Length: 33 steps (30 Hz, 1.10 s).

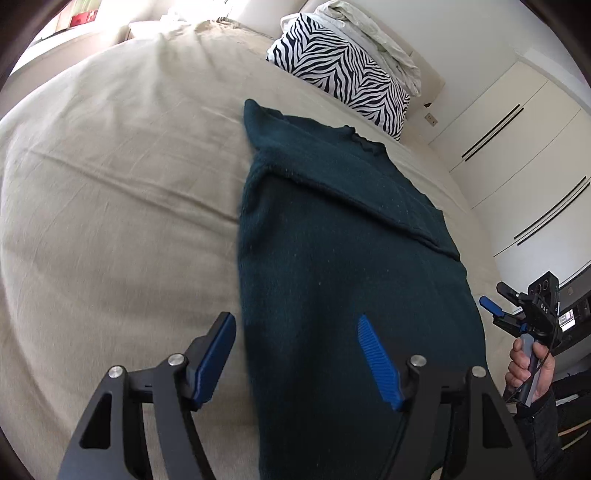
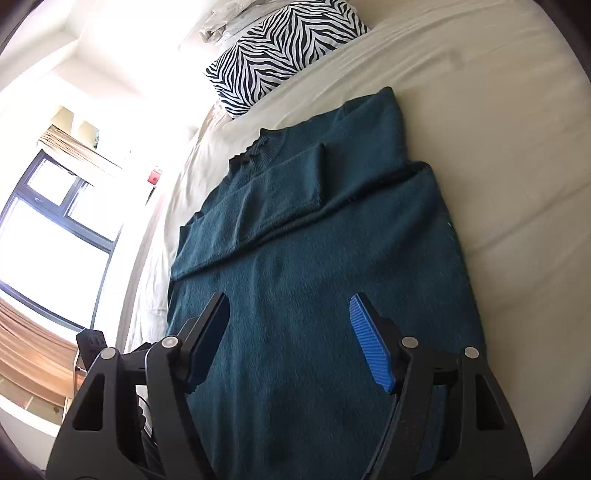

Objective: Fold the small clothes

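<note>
A dark teal knitted sweater [image 1: 343, 266] lies flat on the beige bed sheet [image 1: 110, 184], collar toward the pillows, with its sleeves folded across the chest. It also shows in the right wrist view [image 2: 314, 266]. My left gripper [image 1: 295, 350] is open and empty, above the sweater's left lower edge. My right gripper [image 2: 290, 332] is open and empty, above the sweater's lower part. The right gripper also shows in the left wrist view [image 1: 506, 314], held in a hand beside the bed.
A zebra-print pillow [image 1: 343, 70] with a pale bundle of bedding [image 1: 373, 33] on it lies at the head of the bed. White wardrobe doors [image 1: 517, 147] stand to the right. A bright window [image 2: 48, 229] is on the left.
</note>
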Each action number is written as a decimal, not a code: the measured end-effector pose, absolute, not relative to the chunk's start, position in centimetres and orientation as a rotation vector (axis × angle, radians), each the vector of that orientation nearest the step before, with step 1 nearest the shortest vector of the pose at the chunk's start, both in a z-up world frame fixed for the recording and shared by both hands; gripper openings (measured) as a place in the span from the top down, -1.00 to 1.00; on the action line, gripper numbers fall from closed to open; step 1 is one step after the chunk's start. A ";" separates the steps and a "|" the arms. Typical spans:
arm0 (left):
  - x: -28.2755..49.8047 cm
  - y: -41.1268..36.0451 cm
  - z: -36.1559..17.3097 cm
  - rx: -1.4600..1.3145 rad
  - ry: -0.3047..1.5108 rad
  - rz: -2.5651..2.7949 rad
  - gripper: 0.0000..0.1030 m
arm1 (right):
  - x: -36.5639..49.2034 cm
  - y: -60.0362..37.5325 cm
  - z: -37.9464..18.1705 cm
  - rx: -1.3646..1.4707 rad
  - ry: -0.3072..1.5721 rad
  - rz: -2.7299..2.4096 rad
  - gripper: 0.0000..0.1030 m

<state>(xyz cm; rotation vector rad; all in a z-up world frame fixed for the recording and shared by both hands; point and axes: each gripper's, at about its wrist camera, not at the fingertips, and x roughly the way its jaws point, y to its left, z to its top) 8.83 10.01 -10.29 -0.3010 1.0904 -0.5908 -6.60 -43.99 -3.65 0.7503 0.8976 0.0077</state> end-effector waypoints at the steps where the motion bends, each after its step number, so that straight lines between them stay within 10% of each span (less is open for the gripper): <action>1: 7.6 10.6 -10.5 -0.319 1.114 -0.581 -0.39 | -8.4 -44.1 -3.6 0.740 0.909 -0.005 -0.30; 26: -2.9 11.9 -11.2 -0.304 1.296 -0.591 -0.44 | -26.1 -46.2 -5.9 0.849 0.964 -0.135 -0.27; 33: -3.6 11.5 -11.8 -0.294 1.325 -0.568 -0.13 | -27.3 -45.7 -6.4 0.882 1.014 -0.144 0.02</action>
